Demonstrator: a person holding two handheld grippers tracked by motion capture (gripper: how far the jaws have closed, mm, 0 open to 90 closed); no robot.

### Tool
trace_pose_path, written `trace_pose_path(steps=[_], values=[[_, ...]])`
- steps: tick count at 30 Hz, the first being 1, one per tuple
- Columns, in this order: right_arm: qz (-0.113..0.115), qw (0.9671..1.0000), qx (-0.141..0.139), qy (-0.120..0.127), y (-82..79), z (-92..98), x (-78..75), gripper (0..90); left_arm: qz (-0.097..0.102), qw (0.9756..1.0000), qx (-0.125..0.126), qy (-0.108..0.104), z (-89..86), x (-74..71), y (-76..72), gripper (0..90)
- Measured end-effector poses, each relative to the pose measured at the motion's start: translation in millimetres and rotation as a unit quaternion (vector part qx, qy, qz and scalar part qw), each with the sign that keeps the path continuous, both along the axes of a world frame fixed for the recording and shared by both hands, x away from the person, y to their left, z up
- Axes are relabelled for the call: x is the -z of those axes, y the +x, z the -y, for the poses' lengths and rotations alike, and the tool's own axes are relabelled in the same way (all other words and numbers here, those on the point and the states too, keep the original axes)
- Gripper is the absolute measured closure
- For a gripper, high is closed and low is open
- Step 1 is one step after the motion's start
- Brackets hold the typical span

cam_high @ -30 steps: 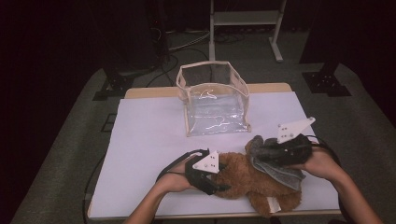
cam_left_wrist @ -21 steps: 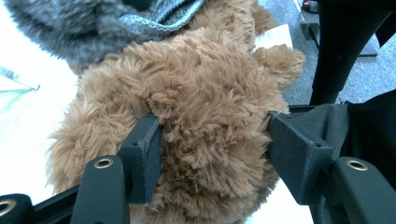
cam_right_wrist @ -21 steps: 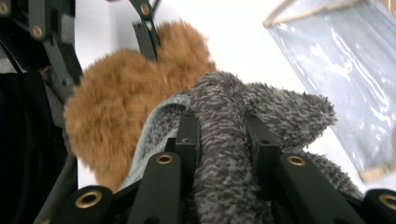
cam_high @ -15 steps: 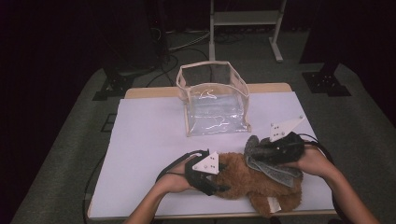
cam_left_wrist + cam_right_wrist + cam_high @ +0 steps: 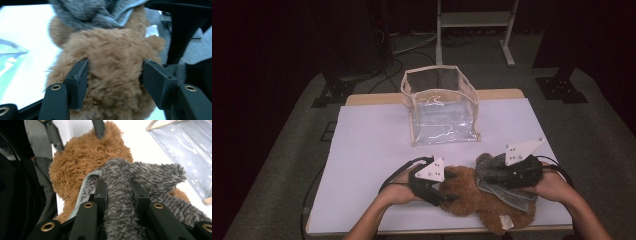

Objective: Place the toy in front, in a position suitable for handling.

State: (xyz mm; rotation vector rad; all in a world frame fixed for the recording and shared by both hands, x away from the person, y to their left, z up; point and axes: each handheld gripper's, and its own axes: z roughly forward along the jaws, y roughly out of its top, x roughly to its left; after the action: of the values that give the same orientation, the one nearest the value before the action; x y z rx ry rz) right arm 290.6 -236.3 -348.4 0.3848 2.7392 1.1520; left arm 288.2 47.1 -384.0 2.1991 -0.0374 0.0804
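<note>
A brown plush toy [image 5: 472,197] lies near the table's front edge, with a grey knitted fuzzy cloth [image 5: 499,177] draped over its right side. My left gripper [image 5: 447,187] is shut on the toy's brown body [image 5: 112,72], and fur bulges between its pads [image 5: 80,80]. From the right, my right gripper [image 5: 492,175] is shut on a fold of the grey cloth [image 5: 118,202], which stands pinched between both its fingers [image 5: 100,192]. The brown toy [image 5: 82,160] sits just behind that fold.
A clear plastic pouch with a beige rim [image 5: 442,107] stands open at the back middle of the white table top [image 5: 367,150]. Its corner [image 5: 185,147] is beside the cloth. Dark floor, a stand and cables lie beyond the table.
My right gripper has slid a little to the left and down with the grey cloth, closer over the toy. The left gripper has stayed put on the toy.
</note>
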Motion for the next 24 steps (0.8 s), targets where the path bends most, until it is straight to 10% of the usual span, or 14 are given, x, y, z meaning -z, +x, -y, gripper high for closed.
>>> trace_pose_path(steps=[10,18,24], values=[[0.002,0.9999,-0.010,-0.008,25.0,-23.8,-8.9,70.3,0.013,0.9997,0.013,0.013,1.3,0.7,-3.9,38.6],[-0.009,0.9996,0.026,0.000,22.2,4.6,-5.2,70.4,0.019,0.9996,0.015,0.013,4.0,1.0,-5.1,38.2],[-0.004,0.9997,-0.017,0.016,18.3,-25.1,-11.7,70.2,0.014,0.9997,0.014,0.014,5.0,1.0,-4.3,38.2]])
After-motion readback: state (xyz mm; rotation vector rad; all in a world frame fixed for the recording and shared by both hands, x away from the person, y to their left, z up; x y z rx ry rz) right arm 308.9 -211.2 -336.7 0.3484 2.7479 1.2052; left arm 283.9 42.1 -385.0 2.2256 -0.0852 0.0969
